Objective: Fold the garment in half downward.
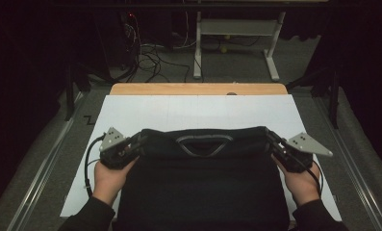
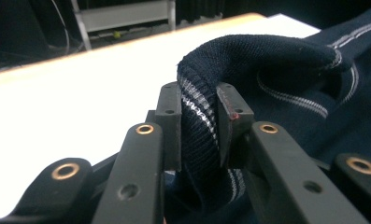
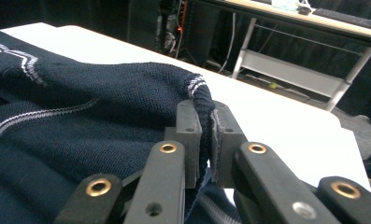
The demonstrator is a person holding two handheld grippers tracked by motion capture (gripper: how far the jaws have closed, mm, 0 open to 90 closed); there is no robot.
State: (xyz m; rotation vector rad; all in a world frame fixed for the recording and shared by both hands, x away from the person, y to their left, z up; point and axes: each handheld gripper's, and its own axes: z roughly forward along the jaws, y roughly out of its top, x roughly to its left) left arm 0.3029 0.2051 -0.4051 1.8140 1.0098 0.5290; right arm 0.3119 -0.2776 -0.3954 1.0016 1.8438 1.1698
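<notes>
two sleeved forearms come in at the near edge, each hand carrying a gripper. between them a dark navy knitted garment point(image 1: 203, 187) lies flat on the white surface point(image 1: 188, 113), its lower part running off the near edge of the high view. its far edge is a rolled fold, with the pale-striped neckline point(image 1: 204, 143) showing at the middle. left gripper point(image 1: 136, 143) pinches the left end of that fold, a thick bunch of striped knit squeezed between its jaws. right gripper point(image 1: 271, 140) pinches the right end, its jaws pressed close on a thinner roll of cloth. beyond the fold the white surface lies bare up to a wooden strip point(image 1: 198, 89) at its far edge. narrow white margins run down both sides of the garment, outside the hands. past the surface are grey floor, cables and a table frame point(image 1: 234, 43).
</notes>
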